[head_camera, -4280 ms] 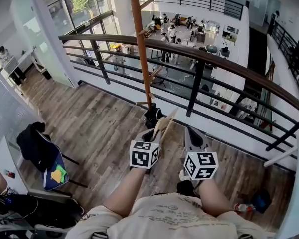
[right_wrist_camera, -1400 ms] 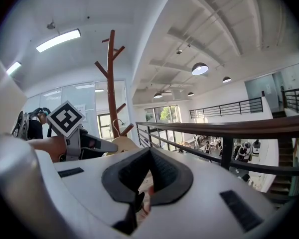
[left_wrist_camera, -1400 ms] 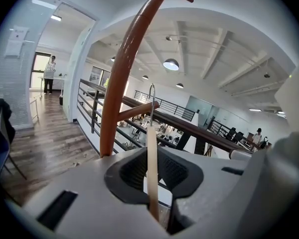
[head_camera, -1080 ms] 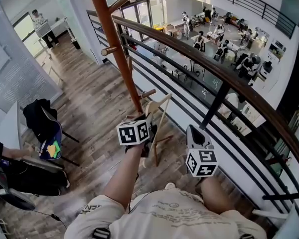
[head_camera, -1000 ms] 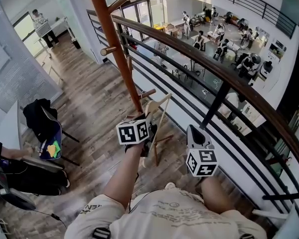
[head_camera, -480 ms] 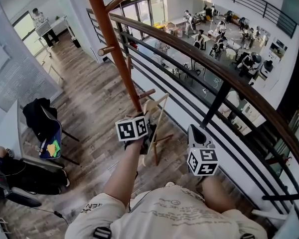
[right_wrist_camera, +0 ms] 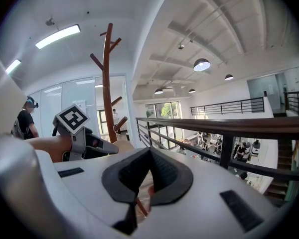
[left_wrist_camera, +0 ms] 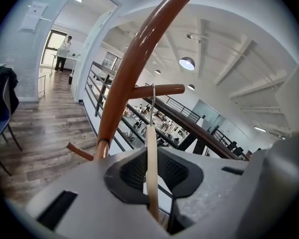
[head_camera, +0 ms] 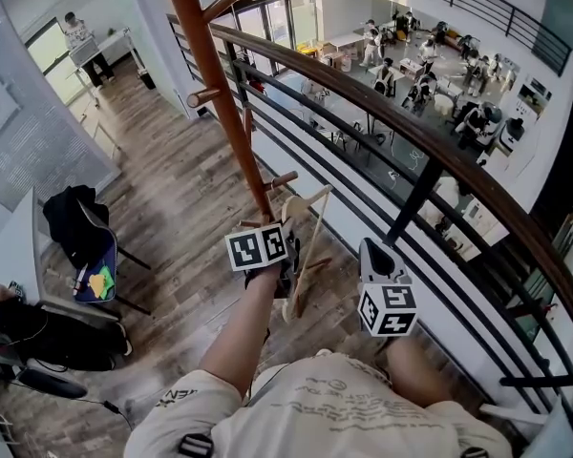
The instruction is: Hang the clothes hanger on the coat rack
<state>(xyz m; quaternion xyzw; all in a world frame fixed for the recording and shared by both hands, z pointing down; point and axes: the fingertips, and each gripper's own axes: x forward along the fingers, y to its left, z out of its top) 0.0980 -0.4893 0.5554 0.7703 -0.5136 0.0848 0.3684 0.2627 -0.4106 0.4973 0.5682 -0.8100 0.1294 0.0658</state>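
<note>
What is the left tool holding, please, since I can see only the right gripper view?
Observer: The left tool is shut on a wooden clothes hanger, seen edge-on.
Operator: Is its hook on the coat rack yet?
Observer: The metal hook overlaps a peg of the coat rack in the left gripper view; I cannot tell whether it rests on it.
Operator: And my right tool?
Observer: In the head view the right tool is apart from the hanger, on the railing side.

The coat rack is cut off above (its base hidden too).
</note>
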